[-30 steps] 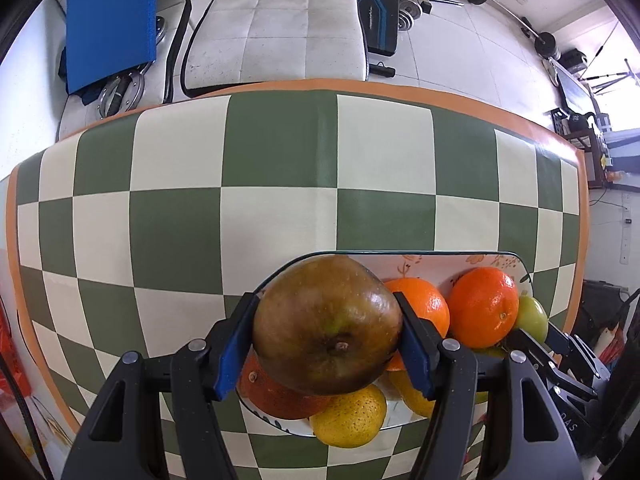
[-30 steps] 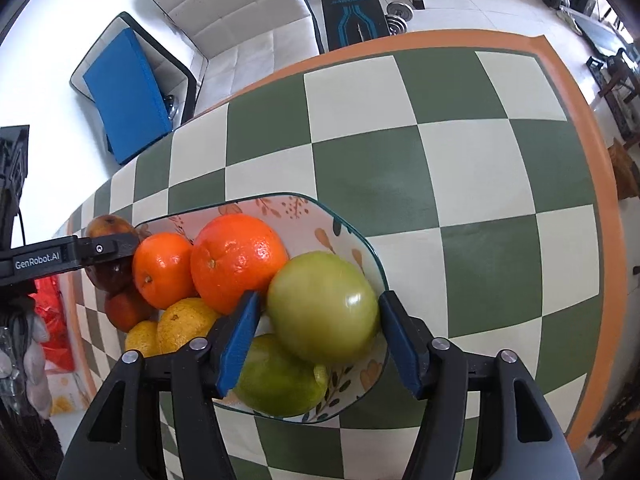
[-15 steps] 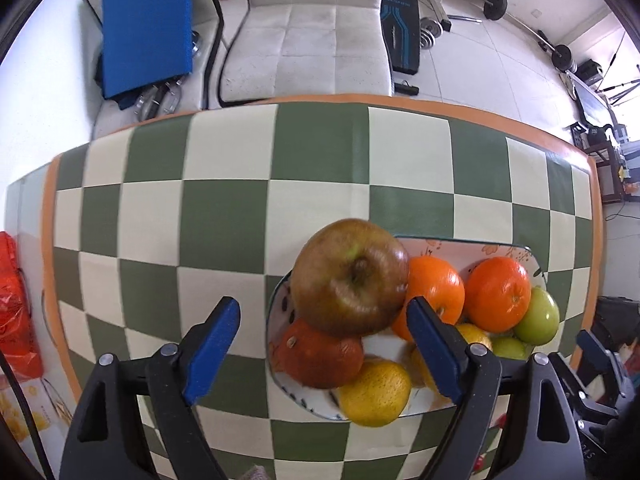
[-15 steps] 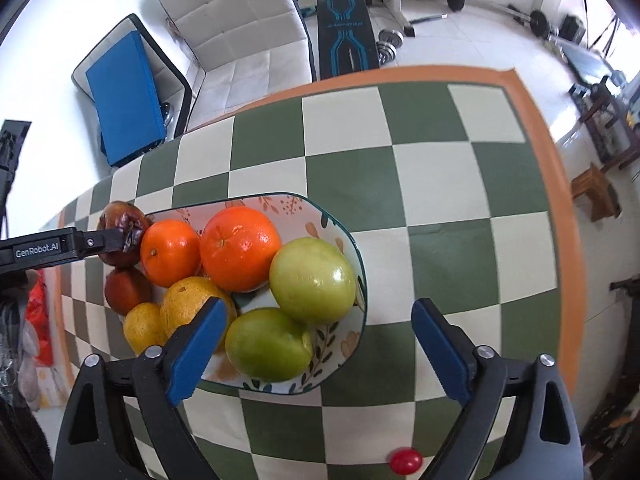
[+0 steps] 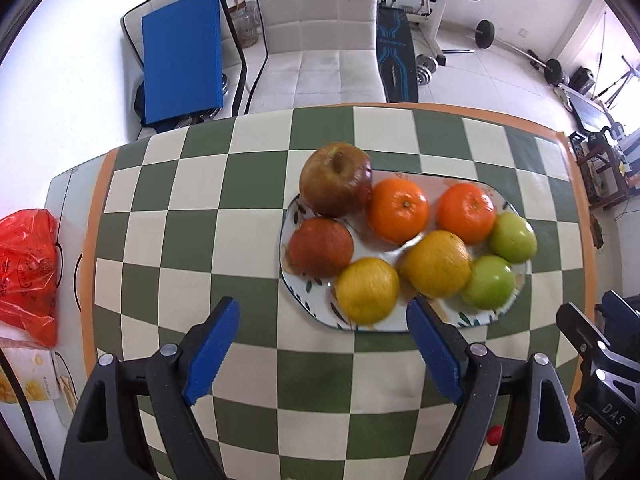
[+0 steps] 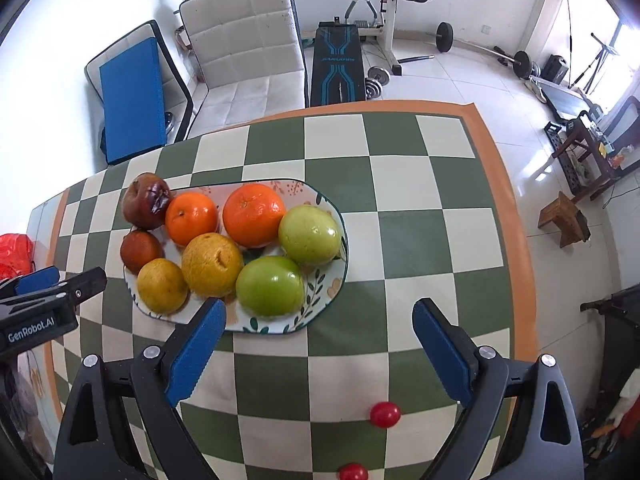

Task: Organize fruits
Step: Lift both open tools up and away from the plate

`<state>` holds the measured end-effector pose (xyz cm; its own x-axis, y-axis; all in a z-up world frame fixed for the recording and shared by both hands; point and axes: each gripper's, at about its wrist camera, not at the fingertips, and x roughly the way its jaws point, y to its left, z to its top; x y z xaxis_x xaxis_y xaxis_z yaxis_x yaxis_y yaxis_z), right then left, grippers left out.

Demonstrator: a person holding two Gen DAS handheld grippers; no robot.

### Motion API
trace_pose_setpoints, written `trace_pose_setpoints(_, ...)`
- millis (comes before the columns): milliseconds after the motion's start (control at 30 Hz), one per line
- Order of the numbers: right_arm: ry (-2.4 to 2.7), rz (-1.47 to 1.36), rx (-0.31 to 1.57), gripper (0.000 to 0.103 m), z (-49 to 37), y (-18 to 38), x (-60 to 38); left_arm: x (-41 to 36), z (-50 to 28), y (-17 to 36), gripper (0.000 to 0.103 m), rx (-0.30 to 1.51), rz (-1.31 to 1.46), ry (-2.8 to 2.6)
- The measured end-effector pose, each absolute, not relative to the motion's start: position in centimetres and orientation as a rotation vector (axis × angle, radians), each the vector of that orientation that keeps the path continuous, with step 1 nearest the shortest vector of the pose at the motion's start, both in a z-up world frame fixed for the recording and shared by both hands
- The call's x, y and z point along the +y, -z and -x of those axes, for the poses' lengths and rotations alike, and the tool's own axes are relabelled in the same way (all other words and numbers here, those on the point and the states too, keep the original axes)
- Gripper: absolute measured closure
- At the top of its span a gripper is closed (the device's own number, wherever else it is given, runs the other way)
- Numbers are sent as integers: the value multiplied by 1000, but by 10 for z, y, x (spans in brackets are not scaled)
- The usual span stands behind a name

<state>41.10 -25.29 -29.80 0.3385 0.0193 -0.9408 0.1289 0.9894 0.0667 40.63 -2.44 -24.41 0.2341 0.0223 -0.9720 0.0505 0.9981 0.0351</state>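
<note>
An oval floral plate point(image 5: 304, 300) point(image 6: 320, 312) on the checked tablecloth carries several fruits. A brown-red apple point(image 5: 335, 179) point(image 6: 146, 200) rests at its far left end. Beside it lie a dark red fruit point(image 5: 321, 246), two oranges point(image 5: 398, 210) point(image 6: 254, 214), two yellow citrus point(image 5: 367, 290) point(image 6: 212, 264) and two green apples point(image 5: 489, 282) point(image 6: 270, 285). My left gripper point(image 5: 323, 354) hangs open, above and nearer than the plate, holding nothing. My right gripper point(image 6: 319, 354) is open too, raised over the plate's near right corner.
Two small red tomatoes point(image 6: 385, 414) point(image 6: 353, 472) lie on the cloth near the front. A red plastic bag point(image 5: 26, 272) sits off the table's left end. White chairs point(image 5: 320, 40) and gym gear stand beyond the far edge.
Both grippers let go of their fruit: the left released the brown-red apple, the right a green apple. Both then pulled back and up, away from the plate.
</note>
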Motion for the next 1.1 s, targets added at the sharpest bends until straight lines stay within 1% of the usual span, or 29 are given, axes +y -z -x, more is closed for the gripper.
trace_pose_setpoints(233, 63, -103, 1169, 7, -373, 262, -249, -29, -367, 208, 18, 1258, -37, 44)
trace_pose_setpoints(600, 40, -93, 1049, 7, -308, 187, -246, -25, -307, 141, 18, 1124, -9, 68)
trace_pose_setpoints(1100, 7, -99, 919, 7, -232, 108, -232, -29, -239, 79, 18, 1022, -21, 120)
